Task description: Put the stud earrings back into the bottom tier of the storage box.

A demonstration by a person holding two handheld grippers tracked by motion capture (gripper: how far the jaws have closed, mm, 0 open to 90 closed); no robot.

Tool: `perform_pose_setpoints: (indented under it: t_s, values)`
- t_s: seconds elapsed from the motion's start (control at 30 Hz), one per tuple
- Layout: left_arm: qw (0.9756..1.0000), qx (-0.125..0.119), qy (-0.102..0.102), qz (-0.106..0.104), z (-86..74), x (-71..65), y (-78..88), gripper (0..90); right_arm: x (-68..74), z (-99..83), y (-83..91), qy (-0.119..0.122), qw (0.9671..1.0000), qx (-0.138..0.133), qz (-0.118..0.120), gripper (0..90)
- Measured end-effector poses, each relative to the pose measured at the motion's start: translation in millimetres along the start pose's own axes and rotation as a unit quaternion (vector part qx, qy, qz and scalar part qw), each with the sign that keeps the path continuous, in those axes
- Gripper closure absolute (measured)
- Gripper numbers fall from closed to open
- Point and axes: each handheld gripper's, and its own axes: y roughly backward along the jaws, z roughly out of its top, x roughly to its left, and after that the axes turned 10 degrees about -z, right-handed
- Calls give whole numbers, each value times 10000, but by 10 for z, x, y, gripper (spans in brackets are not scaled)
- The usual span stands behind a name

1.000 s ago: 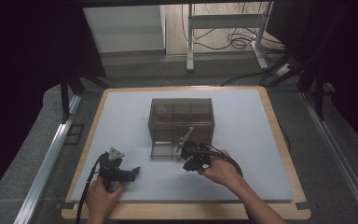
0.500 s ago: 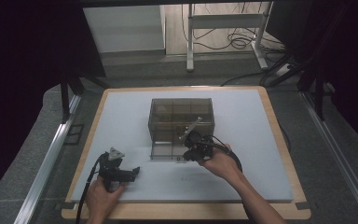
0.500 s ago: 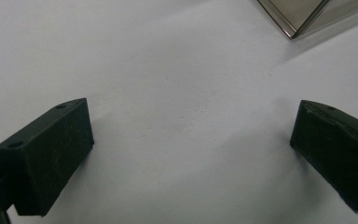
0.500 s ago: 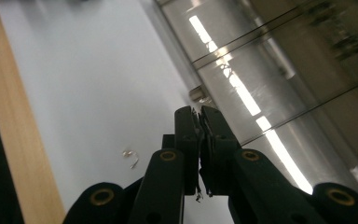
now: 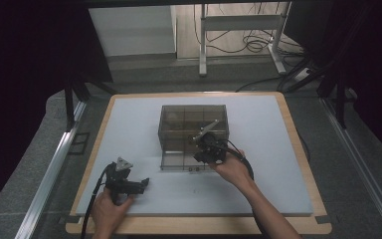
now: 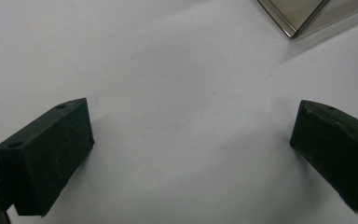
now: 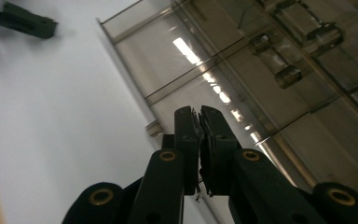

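right gripper [image 7: 199,122] closed at the clear box [image 5: 193,130]; left gripper [image 6: 191,149] wide open over white table [image 5: 258,189]

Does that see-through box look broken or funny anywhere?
Not broken, as far as the pictures show. The smoky clear plastic drawer box stands straight on the white table mat, but one bottom drawer sticks out toward the person. The right gripper, jaws shut, is at that drawer. The left gripper rests open on the mat.

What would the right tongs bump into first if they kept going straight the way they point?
Most likely the clear smoky plastic box. The right tongs, shut, point at its see-through wall just ahead, with nothing showing in between. How close they already are is hard to judge.
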Motion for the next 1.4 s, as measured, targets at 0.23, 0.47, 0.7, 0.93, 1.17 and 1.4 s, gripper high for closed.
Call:
perform_pose_setpoints:
  t_s: [0.23,0.47,0.7,0.93,1.17,1.4]
  values:
    - [10000,0,1,-3,0,0,0,0,-50,-14,-183,-96,9999,30,-92,838]
    - [10000,0,4,-5,0,0,0,0,-75,-42,-327,-155,9998,-6,-96,836]
    - [10000,-1,4,-4,0,0,0,0,-70,-44,-404,-109,9999,6,-133,832]
    - [10000,-11,6,-4,0,0,-2,0,-70,-41,-431,-103,9998,-1,-163,794]
    - [10000,-2,4,-6,0,0,0,0,-70,-26,-334,-123,9998,-44,-124,777]
    - [10000,-4,3,-2,0,0,-1,0,-36,-23,-226,-77,10000,-50,-15,757]
